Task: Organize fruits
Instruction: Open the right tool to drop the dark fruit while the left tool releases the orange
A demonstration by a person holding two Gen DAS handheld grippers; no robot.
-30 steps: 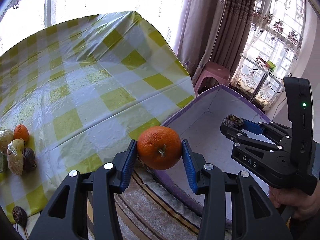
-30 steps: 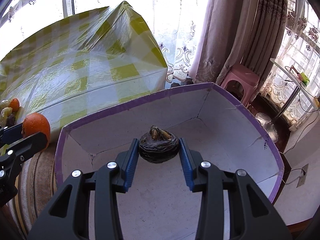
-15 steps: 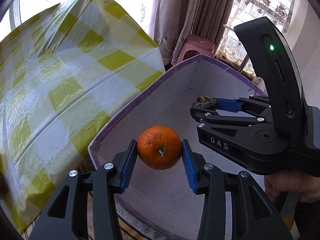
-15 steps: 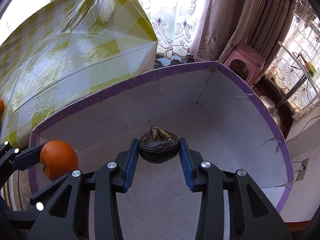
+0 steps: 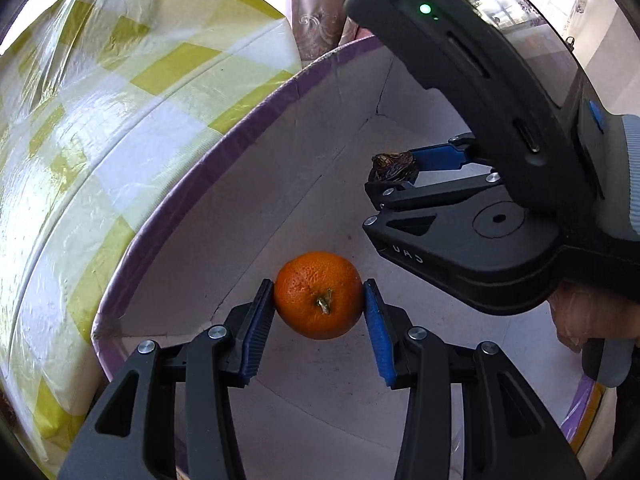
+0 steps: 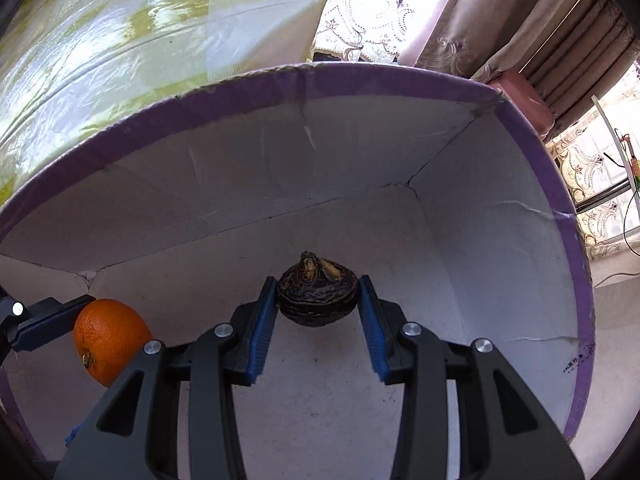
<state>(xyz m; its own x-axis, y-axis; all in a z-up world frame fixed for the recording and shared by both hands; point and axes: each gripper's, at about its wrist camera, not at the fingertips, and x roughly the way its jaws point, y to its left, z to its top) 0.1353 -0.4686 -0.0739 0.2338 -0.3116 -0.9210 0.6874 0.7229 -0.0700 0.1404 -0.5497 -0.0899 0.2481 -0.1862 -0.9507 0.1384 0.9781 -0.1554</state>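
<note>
Left gripper [image 5: 319,308] clamps orange [image 5: 319,295], right gripper [image 6: 318,307] clamps dark wrinkled fruit [image 6: 318,296]; both above bare floor of purple-rimmed box [image 6: 360,80]. Release pending; nothing deposited yet.

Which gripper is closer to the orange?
Left. The left gripper is clamped on the orange; the right gripper hangs beside it in the box, holding a dark brown fruit.

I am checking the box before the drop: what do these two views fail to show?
- Left wrist view: box floor at right, behind the right gripper.
- Right wrist view: box near corner, under the gripper bodies; part of the orange, behind a finger.
- Table top: cut off.
</note>
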